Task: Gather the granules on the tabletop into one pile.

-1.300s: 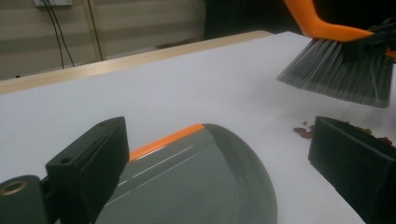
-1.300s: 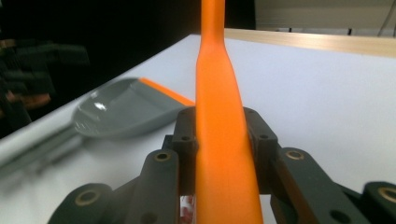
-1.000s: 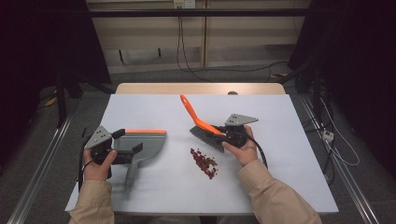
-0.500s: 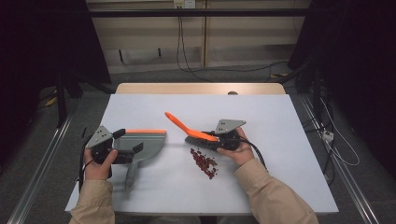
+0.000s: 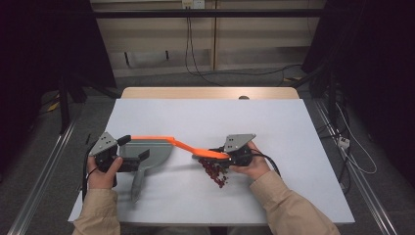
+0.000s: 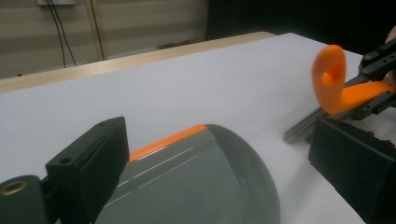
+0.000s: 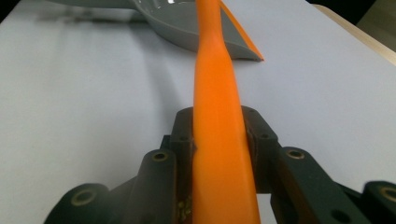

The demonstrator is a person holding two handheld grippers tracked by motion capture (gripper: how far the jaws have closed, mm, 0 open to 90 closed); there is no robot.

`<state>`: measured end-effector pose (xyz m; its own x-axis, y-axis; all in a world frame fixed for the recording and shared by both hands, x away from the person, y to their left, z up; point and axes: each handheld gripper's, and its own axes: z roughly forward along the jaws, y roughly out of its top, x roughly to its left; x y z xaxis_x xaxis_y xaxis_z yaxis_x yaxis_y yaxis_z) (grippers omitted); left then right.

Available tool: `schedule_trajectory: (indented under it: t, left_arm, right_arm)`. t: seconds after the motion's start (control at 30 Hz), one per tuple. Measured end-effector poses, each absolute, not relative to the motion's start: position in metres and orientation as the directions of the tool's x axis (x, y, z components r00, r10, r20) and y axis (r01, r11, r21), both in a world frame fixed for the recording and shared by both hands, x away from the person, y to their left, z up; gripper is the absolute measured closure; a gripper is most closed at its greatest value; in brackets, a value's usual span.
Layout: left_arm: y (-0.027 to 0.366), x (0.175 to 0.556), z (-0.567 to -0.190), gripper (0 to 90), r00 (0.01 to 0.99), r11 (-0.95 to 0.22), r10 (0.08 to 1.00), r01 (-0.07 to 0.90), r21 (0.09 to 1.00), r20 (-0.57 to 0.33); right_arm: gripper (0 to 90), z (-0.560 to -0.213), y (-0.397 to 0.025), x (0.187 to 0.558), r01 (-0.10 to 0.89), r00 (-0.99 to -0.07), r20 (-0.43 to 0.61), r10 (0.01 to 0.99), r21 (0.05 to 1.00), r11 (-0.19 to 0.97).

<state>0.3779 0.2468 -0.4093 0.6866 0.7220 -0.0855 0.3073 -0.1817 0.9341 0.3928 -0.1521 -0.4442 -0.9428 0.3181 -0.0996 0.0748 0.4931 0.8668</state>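
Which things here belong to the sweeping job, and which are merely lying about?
Part of the job:
- orange-handled brush, clamped in the right gripper
- grey dustpan, held by the left gripper
- pile of dark red bits on the white table

Lying about:
- cables on the floor behind the table
- white plug on the floor at the right

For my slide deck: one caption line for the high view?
Right claw grips an orange brush over red crumbs; left claw holds a grey dustpan.
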Motion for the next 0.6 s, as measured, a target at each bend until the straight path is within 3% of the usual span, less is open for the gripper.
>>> schedule_trajectory:
  t: [0.6]
  left_arm:
    - [0.246, 0.377, -0.408, 5.1, 0.688, -0.181, 0.721, 0.305, 0.935, -0.085]
  right_arm:
    - [70.0, -0.442, -0.154, 0.375, 0.060, -0.957, -0.095, 0.274, 0.860, 0.507]
